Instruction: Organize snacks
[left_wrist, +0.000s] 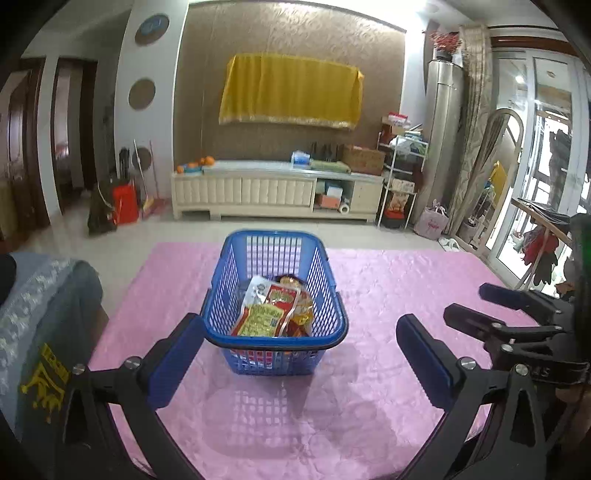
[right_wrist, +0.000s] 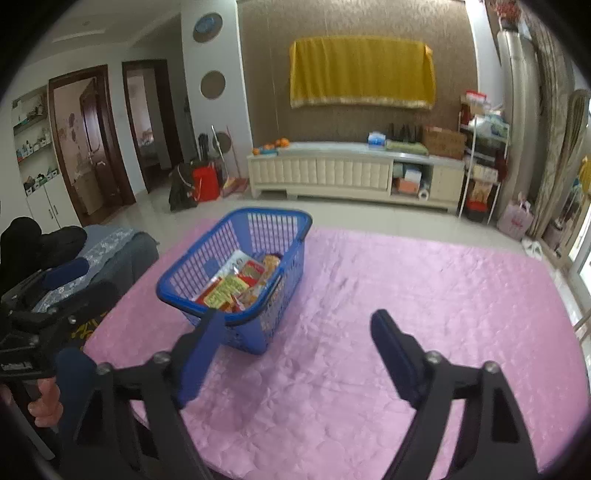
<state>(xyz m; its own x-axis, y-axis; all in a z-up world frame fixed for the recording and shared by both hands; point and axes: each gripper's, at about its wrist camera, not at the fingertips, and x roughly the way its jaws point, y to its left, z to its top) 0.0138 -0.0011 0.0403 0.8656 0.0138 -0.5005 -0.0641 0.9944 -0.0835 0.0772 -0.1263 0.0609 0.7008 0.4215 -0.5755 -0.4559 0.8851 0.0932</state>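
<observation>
Blue-padded fingers (left_wrist: 184, 354) of the left gripper (left_wrist: 301, 354) fill the foreground of its own view, spread wide with nothing between the pads; the blue basket (left_wrist: 325, 306) stands just beyond them, its near rim between the two fingertips but clear of both; snack packets (left_wrist: 271, 308) in red, yellow and white lie heaped on its floor, below the rim; the basket rests on a pink tablecloth (left_wrist: 406, 288) that runs on past either finger. In the right wrist view the right gripper (right_wrist: 295, 350) is likewise released, jaws wide and empty; the basket sits ahead of its left finger (right_wrist: 201, 354), whose tip overlaps the near corner in the picture, though whether it touches I cannot tell; its right finger (right_wrist: 397, 354) stands over bare cloth, well apart from the basket. Left of those fingers a hand (right_wrist: 46, 404) grips the other tool's handle; beyond the table a cream cabinet (right_wrist: 354, 173) lines the far wall under a yellow cloth (right_wrist: 362, 72).
</observation>
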